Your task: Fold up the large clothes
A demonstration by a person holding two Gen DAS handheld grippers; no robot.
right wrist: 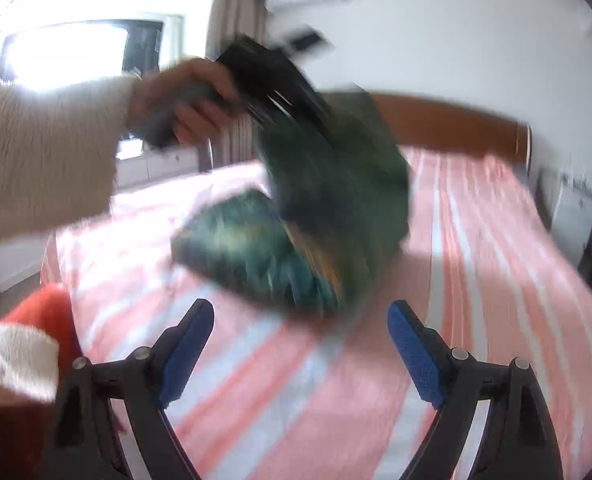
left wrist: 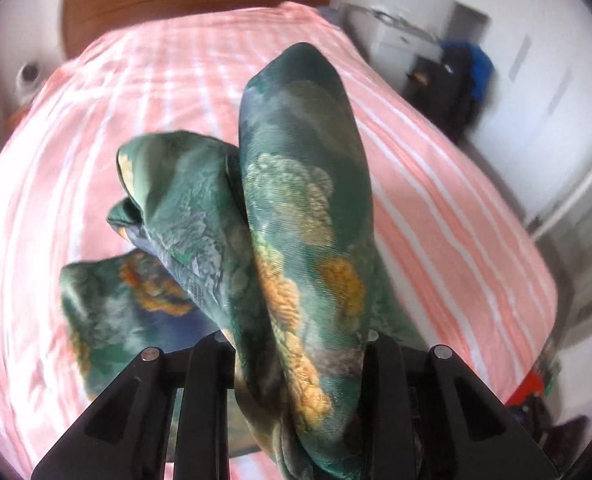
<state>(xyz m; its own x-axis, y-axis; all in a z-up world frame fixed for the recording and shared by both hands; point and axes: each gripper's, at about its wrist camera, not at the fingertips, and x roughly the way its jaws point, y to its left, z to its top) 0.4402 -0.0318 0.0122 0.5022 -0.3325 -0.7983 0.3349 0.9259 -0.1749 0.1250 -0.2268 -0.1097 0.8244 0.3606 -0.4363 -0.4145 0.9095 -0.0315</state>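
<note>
Black fingers of the left gripper point(left wrist: 296, 344) pinch a bunched green floral garment point(left wrist: 292, 220), which rises toward 12 o'clock above a pink striped bed point(left wrist: 455, 208); its loose end trails to 8 o'clock onto the sheet. Seen from the right wrist, a hand point(right wrist: 184, 100) at 11 o'clock lifts that gripper, cloth hanging blurred at center. At 6 o'clock, the right gripper point(right wrist: 299, 316) shows 2 blue-padded fingers point(right wrist: 415, 356) spread wide, holding nothing.
</note>
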